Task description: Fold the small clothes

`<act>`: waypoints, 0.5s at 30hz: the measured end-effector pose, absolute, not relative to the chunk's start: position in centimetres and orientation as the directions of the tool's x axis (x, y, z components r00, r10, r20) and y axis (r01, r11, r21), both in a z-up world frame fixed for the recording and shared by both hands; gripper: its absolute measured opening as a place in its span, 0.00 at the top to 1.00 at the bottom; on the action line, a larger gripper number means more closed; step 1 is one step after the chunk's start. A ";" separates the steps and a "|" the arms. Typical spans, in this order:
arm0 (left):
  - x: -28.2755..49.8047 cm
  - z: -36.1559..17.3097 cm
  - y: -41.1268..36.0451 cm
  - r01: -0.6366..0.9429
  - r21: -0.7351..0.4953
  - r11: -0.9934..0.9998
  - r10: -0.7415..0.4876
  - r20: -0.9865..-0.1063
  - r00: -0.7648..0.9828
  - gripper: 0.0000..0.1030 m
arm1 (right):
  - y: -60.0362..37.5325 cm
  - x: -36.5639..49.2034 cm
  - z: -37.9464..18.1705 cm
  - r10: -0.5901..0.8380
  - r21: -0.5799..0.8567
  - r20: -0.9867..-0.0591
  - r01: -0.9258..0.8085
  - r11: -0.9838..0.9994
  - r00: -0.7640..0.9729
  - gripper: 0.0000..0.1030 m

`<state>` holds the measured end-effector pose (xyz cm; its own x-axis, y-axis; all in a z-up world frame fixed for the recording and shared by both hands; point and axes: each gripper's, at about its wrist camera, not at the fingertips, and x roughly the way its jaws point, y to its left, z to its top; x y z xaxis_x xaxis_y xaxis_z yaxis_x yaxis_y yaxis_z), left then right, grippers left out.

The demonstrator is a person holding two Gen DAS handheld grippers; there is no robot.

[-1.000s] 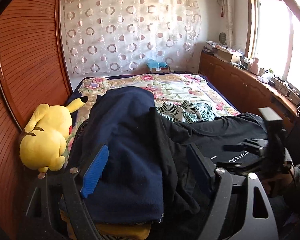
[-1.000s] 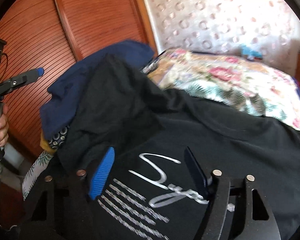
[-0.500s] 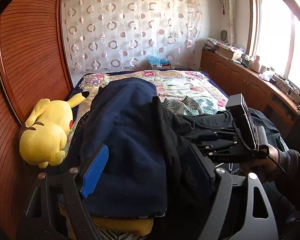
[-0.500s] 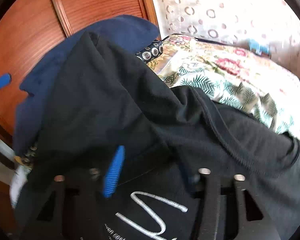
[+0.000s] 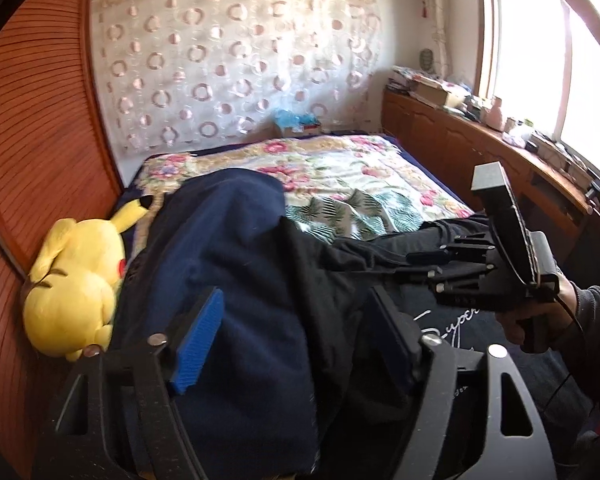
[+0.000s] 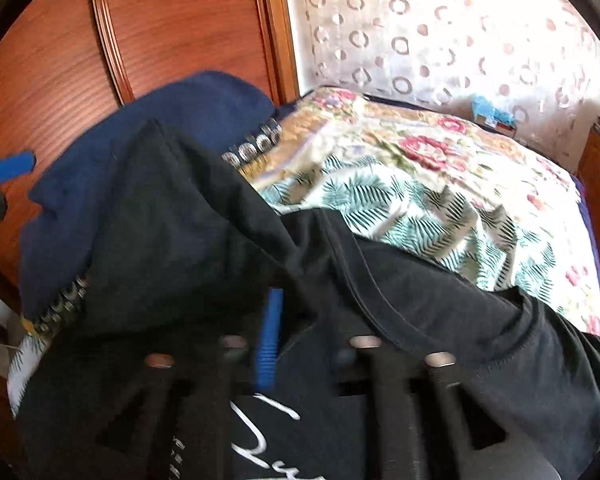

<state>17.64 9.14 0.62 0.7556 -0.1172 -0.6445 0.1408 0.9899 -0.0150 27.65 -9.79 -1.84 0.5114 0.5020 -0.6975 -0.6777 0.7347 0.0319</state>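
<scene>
The black T-shirt [image 6: 440, 332] with white script print lies spread over the near end of the bed [image 5: 340, 172], one sleeve thrown up over a navy garment [image 5: 228, 280] heaped to its left. In the right wrist view a fold of the shirt near the neckline sits directly ahead of the right tool [image 6: 304, 344], between its fingers; the blue pad [image 6: 269, 344] stands against the cloth on one side, while the other finger is lost among the dark folds, so whether the pads actually press on the fabric cannot be told. The jaws of this tool stand fairly close together and are opening. The white script runs just below them, close to the camera.

The left tool [image 5: 296, 344] hovers over the seam where the navy garment meets the black sleeve, its jaws set apart and closing. Cloth from both garments lies in the gap, but the blue pad [image 5: 198, 344] and the dark finger opposite stand clear of it, nothing pinched. Just to its right, a hand [image 5: 540, 320] in a dark sleeve carries the right tool, whose tips point at the shirt's collar area.

Left of the left tool, a yellow plush toy [image 5: 76, 280] lies against the wooden wardrobe door [image 5: 32, 152]. Beyond both tools, the floral bedspread [image 6: 440, 184] stretches to a curtain [image 5: 240, 60] patterned with circles.
</scene>
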 end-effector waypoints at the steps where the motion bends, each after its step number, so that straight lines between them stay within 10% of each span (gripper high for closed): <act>1: 18.4 0.4 8.8 0.157 -0.018 0.987 -0.130 -0.657 0.743 0.37 | -10.2 27.6 -1.9 0.503 0.034 -0.694 -0.675 0.737 0.515 0.52; 6: 21.7 -0.4 7.6 0.191 0.009 0.982 -0.127 -0.713 0.689 0.57 | -14.0 26.3 -1.7 0.473 0.024 -0.685 -0.631 0.775 0.555 0.50; 15: 25.6 -1.9 6.5 0.192 0.048 0.980 -0.083 -0.781 0.619 0.59 | -22.7 22.5 -2.3 0.336 -0.042 -0.692 -0.500 0.865 0.639 0.49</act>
<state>25.60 6.54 -1.95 0.6186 -0.0832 -0.7813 0.1925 0.9801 0.0480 22.55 -22.68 -2.33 0.6389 0.3361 -0.6920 -0.5000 0.8650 -0.0415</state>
